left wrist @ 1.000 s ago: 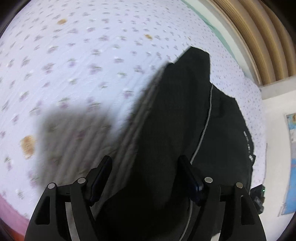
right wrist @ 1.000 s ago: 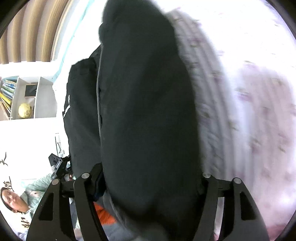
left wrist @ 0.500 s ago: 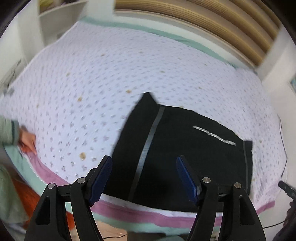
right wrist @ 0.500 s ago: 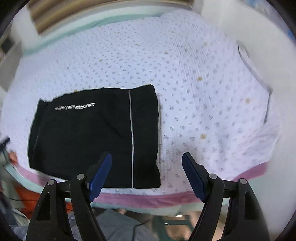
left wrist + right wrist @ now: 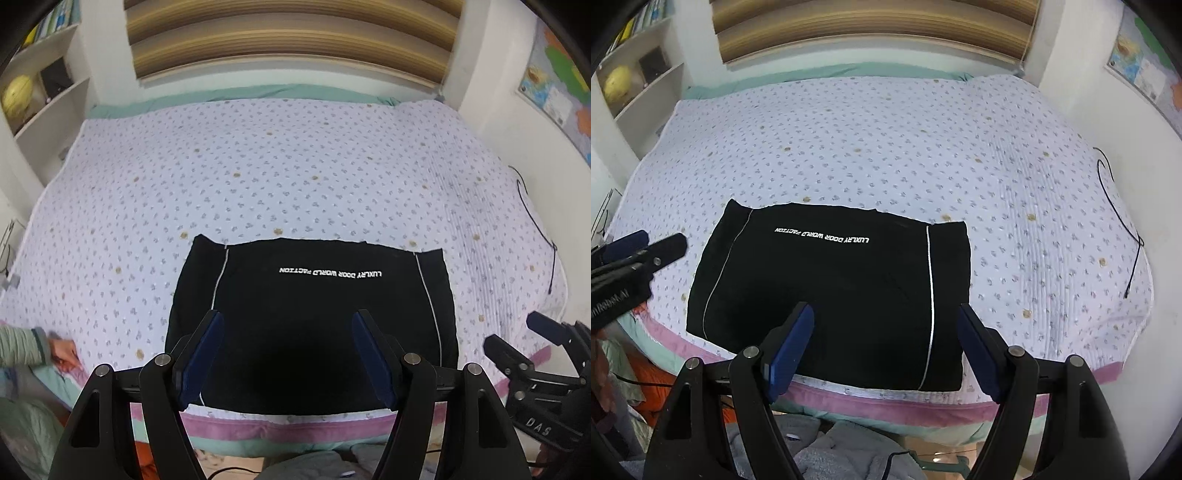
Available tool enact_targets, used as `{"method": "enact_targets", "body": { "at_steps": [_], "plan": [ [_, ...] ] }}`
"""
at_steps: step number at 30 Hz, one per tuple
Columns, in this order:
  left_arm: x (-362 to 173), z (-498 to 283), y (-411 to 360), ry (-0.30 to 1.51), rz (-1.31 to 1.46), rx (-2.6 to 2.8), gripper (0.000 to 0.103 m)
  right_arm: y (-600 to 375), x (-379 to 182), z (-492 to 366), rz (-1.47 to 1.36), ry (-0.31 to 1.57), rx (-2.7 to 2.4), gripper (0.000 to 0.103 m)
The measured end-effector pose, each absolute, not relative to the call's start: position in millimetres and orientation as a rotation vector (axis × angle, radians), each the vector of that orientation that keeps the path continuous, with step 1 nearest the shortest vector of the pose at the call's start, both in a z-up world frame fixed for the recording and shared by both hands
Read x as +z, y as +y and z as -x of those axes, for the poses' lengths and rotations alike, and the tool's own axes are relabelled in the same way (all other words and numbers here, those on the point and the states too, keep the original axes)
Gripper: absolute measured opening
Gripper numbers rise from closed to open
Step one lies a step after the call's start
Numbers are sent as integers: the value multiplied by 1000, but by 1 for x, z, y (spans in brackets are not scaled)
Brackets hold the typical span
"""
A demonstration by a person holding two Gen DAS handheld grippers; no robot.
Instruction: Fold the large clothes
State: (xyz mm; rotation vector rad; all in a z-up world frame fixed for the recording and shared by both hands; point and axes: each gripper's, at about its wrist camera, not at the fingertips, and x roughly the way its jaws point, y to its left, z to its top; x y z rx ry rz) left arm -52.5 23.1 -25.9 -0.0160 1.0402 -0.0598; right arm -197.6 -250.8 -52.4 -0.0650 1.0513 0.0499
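Note:
A black garment [image 5: 314, 325] with thin white piping and white lettering lies folded into a flat rectangle at the near edge of the bed; it also shows in the right wrist view [image 5: 831, 295]. My left gripper [image 5: 288, 321] is open and empty, held above and in front of the garment. My right gripper [image 5: 886, 314] is open and empty, also back from the garment. Each gripper shows at the edge of the other's view: the right [image 5: 517, 339] and the left [image 5: 657, 247].
The bed [image 5: 258, 177] has a white floral cover with a pink and green edge [image 5: 288, 432]. A striped headboard [image 5: 288, 37] stands behind. White shelves [image 5: 40, 85] stand at left. A black cable [image 5: 1123, 206] lies at right. A person's hand [image 5: 62, 350] rests on the left edge.
Both grippers let go of the black garment and pulled back from the bed. The garment, which was hanging in the jaws, now lies flat and folded.

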Motion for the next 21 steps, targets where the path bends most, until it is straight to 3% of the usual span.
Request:
{"method": "enact_targets", "body": {
  "at_steps": [21],
  "plan": [
    [-37,44,13,1083,-12,-73,72,-232,-58,184,115,1075,83,80]
  ]
}}
